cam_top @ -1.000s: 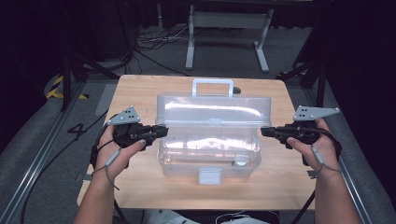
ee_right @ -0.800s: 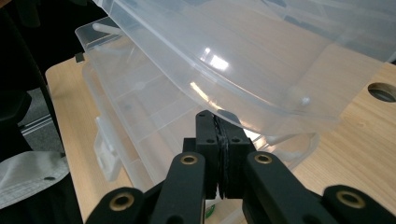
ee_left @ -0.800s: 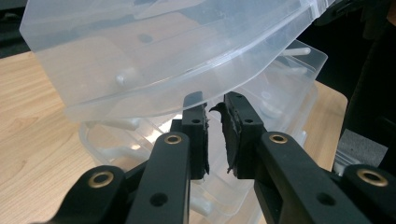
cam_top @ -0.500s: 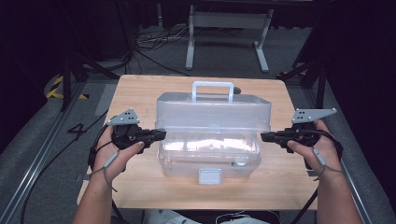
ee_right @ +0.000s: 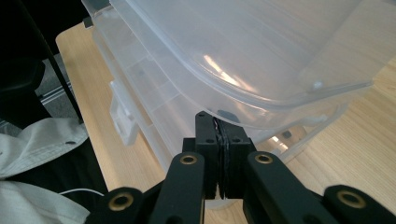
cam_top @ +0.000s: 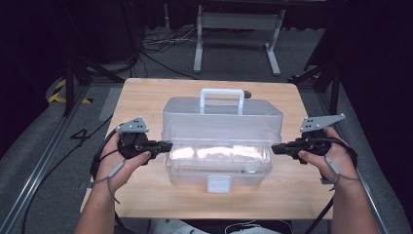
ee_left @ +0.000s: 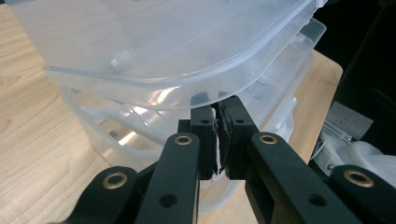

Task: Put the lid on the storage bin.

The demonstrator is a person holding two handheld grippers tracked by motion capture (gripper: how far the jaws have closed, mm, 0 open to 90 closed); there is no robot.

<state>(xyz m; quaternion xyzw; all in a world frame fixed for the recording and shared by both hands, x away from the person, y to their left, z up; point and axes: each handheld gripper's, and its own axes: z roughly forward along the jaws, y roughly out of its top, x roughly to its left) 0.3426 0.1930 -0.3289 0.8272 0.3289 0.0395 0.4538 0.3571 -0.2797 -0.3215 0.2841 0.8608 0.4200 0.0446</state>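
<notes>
High view | clear box [cam_top: 221,136] on table [cam_top: 146,97] | left hand-held gripper [cam_top: 167,146], right hand-held gripper [cam_top: 275,148] clenched under lid

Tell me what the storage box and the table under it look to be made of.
Storage box: likely plastic, clear and glossy; you see through the walls, and the lid shows bright highlights. Table: looks like pale wood or wood-look laminate, matte, with visible grain lines.

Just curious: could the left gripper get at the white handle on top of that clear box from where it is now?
Probably yes. The left gripper sits shut at the clear box's left end, under the lid's rim. The white handle stands uncovered on top, with nothing above it.
</notes>
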